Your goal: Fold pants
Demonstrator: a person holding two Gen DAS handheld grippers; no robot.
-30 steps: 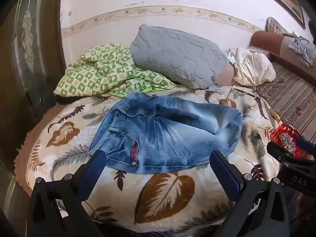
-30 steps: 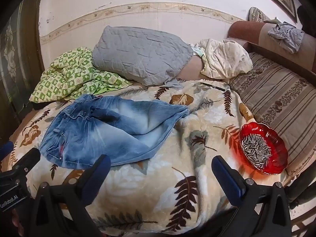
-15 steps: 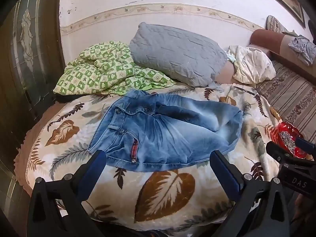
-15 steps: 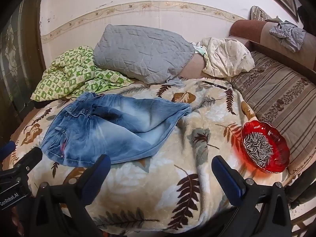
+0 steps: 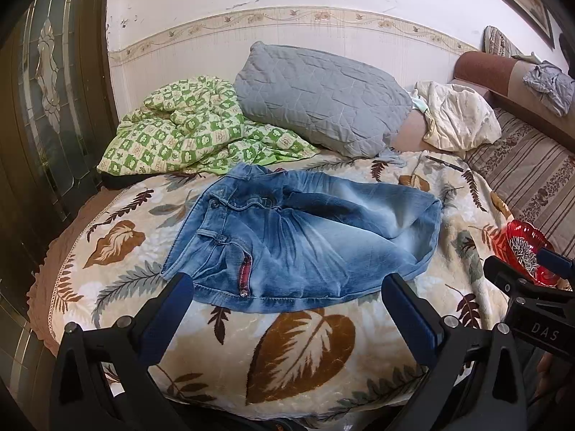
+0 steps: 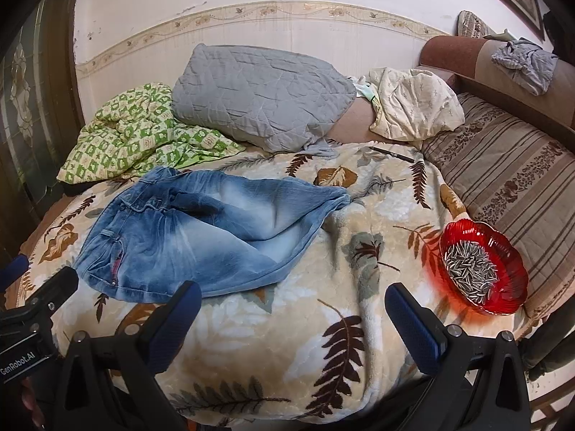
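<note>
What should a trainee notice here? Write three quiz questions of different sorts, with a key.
1. True or false: the left gripper is shut on the jeans.
2. Which is nearer the red bowl of seeds? A) the jeans' waistband B) the jeans' leg ends
3. Fill in: the grey pillow lies partly on the green checked ____.

Key: 1 false, it is open and holds nothing, like the right gripper; 2 B; 3 blanket.

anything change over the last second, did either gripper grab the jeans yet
Barely. Both views drift slightly, so the grippers shifted a little. Neither took hold: left gripper and right gripper stay open and empty, short of the jeans. Jeans and red bowl lie unmoved.
</note>
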